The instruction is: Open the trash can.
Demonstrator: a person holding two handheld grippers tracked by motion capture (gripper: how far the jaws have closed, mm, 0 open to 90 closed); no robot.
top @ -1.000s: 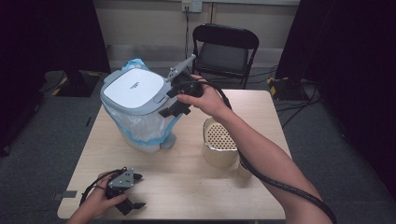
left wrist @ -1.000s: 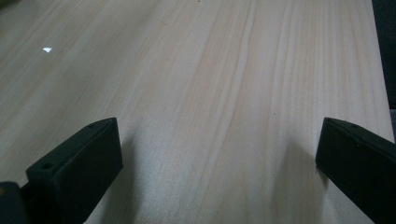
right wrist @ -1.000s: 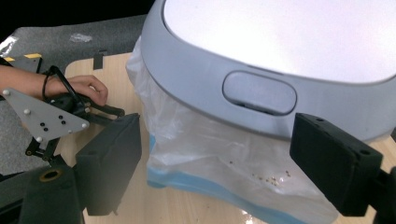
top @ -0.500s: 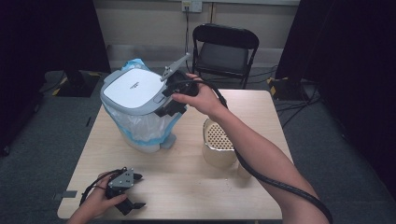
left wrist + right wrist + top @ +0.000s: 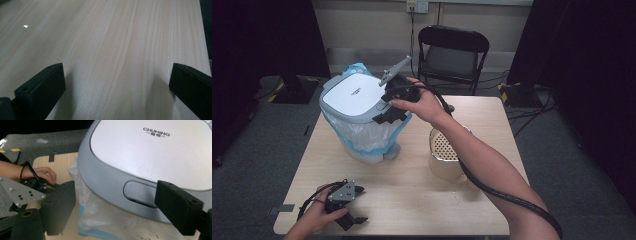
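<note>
Your right gripper (image 5: 388, 111) hovers at front edge of trash bin (image 5: 362, 117), jaws wide apart, nothing between them, just off grey lid rim (image 5: 105, 182). Bin stands on far left part of table (image 5: 412, 200), lid down, clear bag hanging under rim. Your left gripper (image 5: 346, 207) rests on table near front left corner, jaws open, empty. Perforated container (image 5: 446, 152) sits right of bin.

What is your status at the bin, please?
Right claw open at bin lid. Left claw open, resting on table. Lid shut. Nothing blocking.
</note>
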